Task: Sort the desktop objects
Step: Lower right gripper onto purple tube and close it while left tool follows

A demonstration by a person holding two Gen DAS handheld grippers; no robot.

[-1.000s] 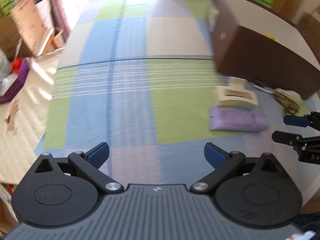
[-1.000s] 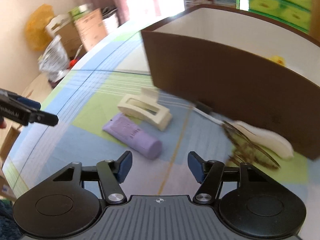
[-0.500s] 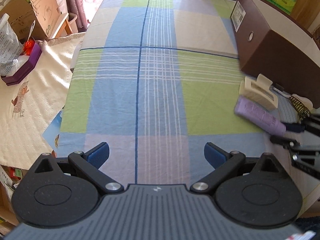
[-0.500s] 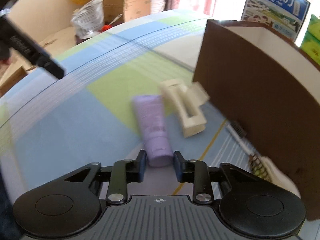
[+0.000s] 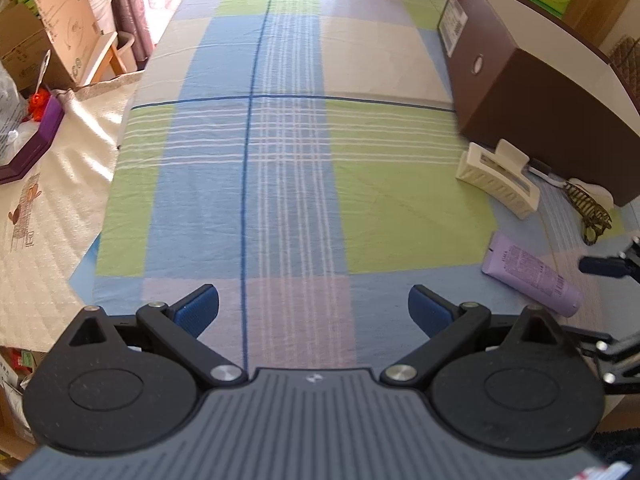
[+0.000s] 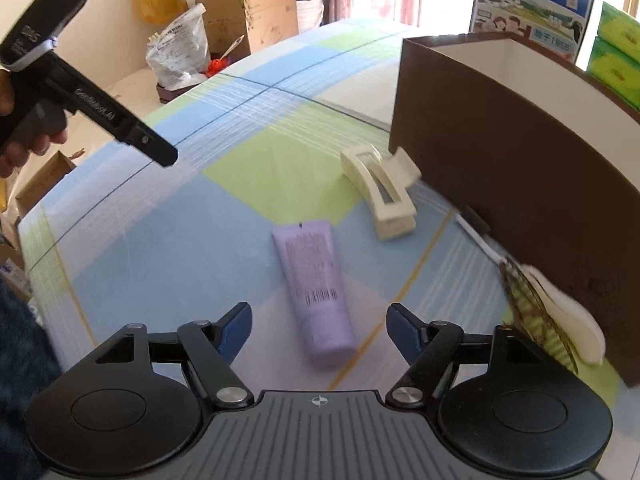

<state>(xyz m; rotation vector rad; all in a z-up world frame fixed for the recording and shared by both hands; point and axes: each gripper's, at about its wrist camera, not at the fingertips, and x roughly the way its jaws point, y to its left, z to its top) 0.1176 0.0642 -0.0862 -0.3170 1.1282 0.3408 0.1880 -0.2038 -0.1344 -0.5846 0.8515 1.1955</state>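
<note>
Both claws gaping wide over the plaid cloth, neither one gripping anything.

At the bottom of its frame, the right gripper (image 6: 319,330) is spreading its pads either side of the purple tube's (image 6: 316,284) near end, not touching it. Farther up, the cream hair clip (image 6: 380,192) is lying just beside the brown box (image 6: 520,184). The left gripper (image 5: 313,307) is hanging agape over bare tablecloth (image 5: 280,168), the tube sitting at its lower right.

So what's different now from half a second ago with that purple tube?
The right gripper, which had closed on the purple tube, has opened again and let go; the tube lies on the cloth between its fingers. The left gripper stayed open and empty. The cream hair clip and brown box stayed put.
</note>
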